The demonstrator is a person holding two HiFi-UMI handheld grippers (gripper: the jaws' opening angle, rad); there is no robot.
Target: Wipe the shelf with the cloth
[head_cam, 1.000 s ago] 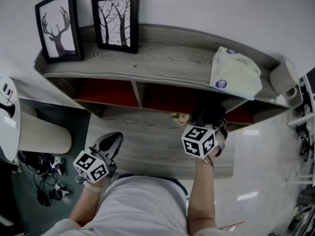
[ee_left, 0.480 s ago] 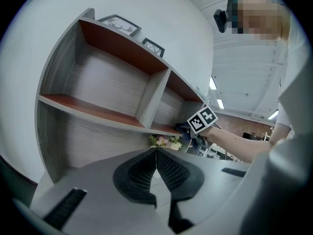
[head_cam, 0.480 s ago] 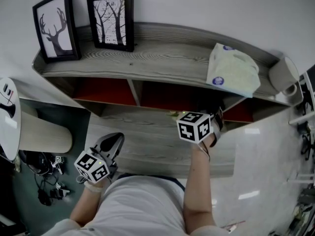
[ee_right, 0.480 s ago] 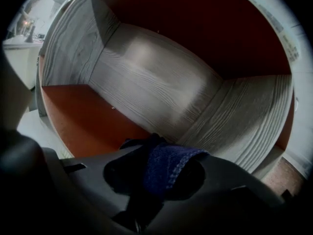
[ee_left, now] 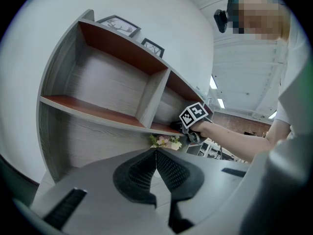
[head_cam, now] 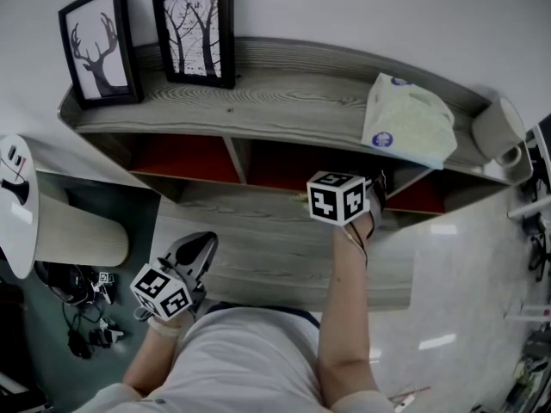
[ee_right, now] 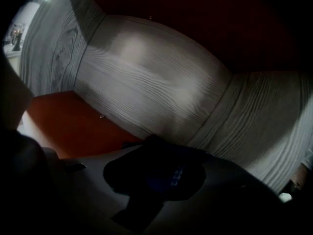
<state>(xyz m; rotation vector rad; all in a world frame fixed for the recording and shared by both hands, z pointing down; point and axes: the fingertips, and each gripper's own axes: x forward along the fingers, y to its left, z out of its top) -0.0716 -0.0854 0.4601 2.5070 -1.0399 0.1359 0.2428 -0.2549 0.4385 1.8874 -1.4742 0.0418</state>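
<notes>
We look down on a grey wooden shelf [head_cam: 284,101] with red-lined compartments. The right gripper [head_cam: 370,194] reaches into the right-hand compartment. Its fingers have just been closing a little and are clamped on a dark cloth [ee_right: 156,170], bunched between them just above the red compartment floor [ee_right: 63,121] and near the grey back wall. Whether the cloth touches the floor we cannot tell. The left gripper [ee_left: 156,155] is held low in front of the shelf, well apart from it, fingers together with nothing between them. Two framed pictures [head_cam: 96,43] and a pale packet [head_cam: 409,123] sit on the top board.
</notes>
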